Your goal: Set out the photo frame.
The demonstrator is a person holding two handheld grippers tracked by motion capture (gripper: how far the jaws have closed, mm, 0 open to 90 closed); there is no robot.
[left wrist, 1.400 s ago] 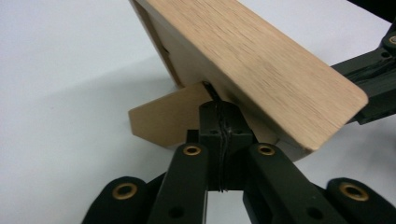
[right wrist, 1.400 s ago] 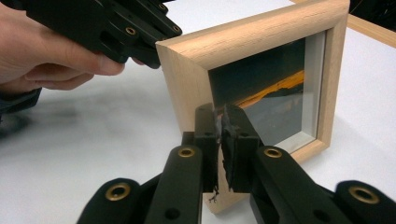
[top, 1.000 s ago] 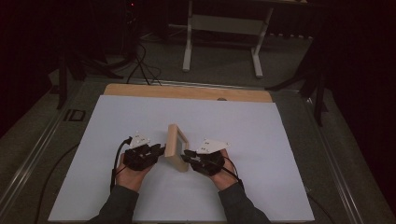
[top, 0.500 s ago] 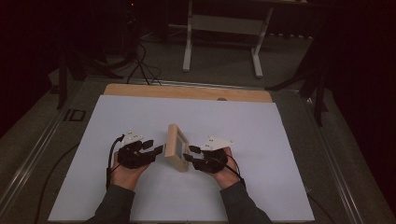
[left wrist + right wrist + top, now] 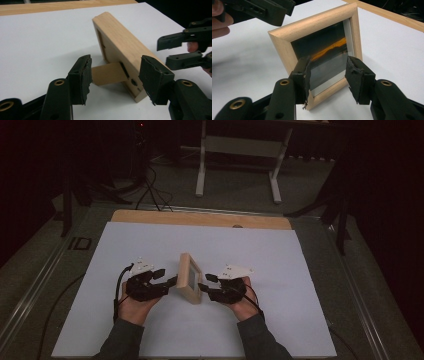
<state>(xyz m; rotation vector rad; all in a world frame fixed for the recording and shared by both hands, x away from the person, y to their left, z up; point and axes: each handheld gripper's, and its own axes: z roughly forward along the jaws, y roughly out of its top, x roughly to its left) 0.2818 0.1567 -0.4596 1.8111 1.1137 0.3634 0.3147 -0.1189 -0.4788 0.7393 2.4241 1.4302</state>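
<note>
Left gripper [image 5: 113, 77] jaws wide, nothing held; the fold-out stand [image 5: 108, 74] of the wooden picture frame [image 5: 120, 50] sits right between its pads, apparently not touched. Just past the pads is the frame's back, with slots and a small hole visible near the bottom corner. Beyond the frame's edge, to the right in the left gripper view, the right gripper [image 5: 183, 51] shows with its jaws parted.

Right gripper [image 5: 328, 75] also wide, empty, jaws straddling the lower part of the frame's [image 5: 317, 22] glass front without a clear touch. Directly ahead of the pads: glass with a dark picture and an orange streak, pale mat strip at the edge. Farther off, above the frame's top corner, the left gripper [image 5: 265, 8] and a bit of the person's hand.

High view: frame [image 5: 189, 278] stands upright on its edge on the white sheet [image 5: 280, 265], between the two grippers, left gripper [image 5: 167, 281] at its back, right gripper [image 5: 204, 287] at its front. Past them, the wooden table edge [image 5: 200, 218], then a floor stand and cables in the dark.

Progress, judged: frame appears already stood up on its stand and let go; what's left is probably only pulling both tools clear, or a small straightening.

No brand, label or readable writing anywhere.
</note>
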